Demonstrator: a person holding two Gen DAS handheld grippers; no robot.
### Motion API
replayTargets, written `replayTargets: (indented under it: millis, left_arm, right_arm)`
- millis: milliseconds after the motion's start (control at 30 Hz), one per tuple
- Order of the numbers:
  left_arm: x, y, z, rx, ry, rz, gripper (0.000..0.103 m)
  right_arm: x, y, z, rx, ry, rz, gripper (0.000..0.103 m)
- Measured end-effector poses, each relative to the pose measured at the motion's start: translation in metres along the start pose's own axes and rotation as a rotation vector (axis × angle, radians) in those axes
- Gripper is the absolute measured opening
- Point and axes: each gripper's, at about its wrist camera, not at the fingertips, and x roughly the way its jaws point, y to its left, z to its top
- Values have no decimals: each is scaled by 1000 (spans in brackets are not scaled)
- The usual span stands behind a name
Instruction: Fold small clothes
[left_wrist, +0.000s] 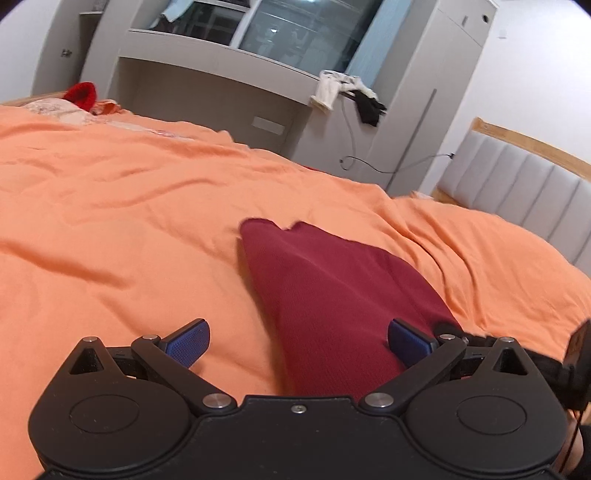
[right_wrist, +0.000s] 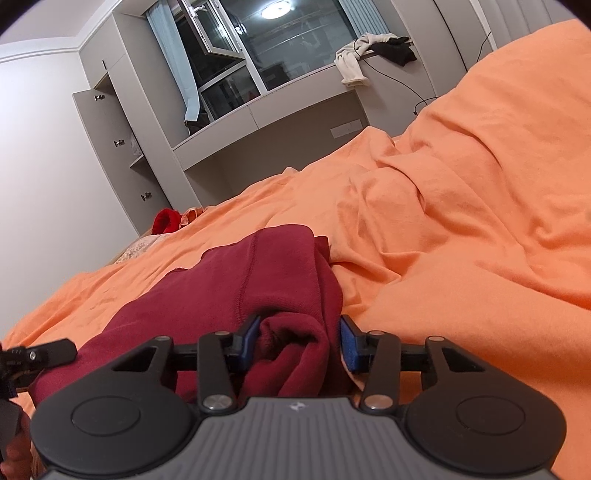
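In the left wrist view, the left gripper (left_wrist: 298, 345) stands wide, its blue pads apart, and holds nothing. The dark red garment (left_wrist: 332, 295) lies on the orange bed cover (left_wrist: 110, 206), running from the jaws toward 12 o'clock; its near end passes between the pads without being pressed. Toward 9 o'clock the cover is free (only wrinkles).

In the right wrist view, the right gripper (right_wrist: 298, 343) is narrowed around a bunched fold of the garment (right_wrist: 258, 280); the left pad touches the cloth, but I cannot tell if the right one presses. I judge it gathers an edge for folding. At 2 o'clock the cover rises in a mound, so the freer room is at 10 o'clock.
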Motion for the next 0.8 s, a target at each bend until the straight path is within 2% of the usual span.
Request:
replayTargets:
  millis: [100,233,367,467,567,633,800]
  left_arm:
    - [9,8,9,-43,39,7,102]
    - [29,17,18,-88,136,-12,102]
    - [46,17,22,-39,203,-25,102]
    - [52,18,23,-14,202,-42,103]
    - [56,21,16,-45,186,-40,103]
    - [58,16,18,-30,193,-26,103]
    - [59,15,19,-32,199,-19,102]
  right_arm:
    - [1,0,1,6,2,-1,51]
    - [7,2,8,7,13,-10,58]
    - [18,-1,15,30,29,5,66]
    - [28,-5,16,57,52,11,69]
    - [32,-6,15,57,60,8,67]
    - [32,-5,14,47,59,12,61]
    - [31,0,13,23,58,0,56]
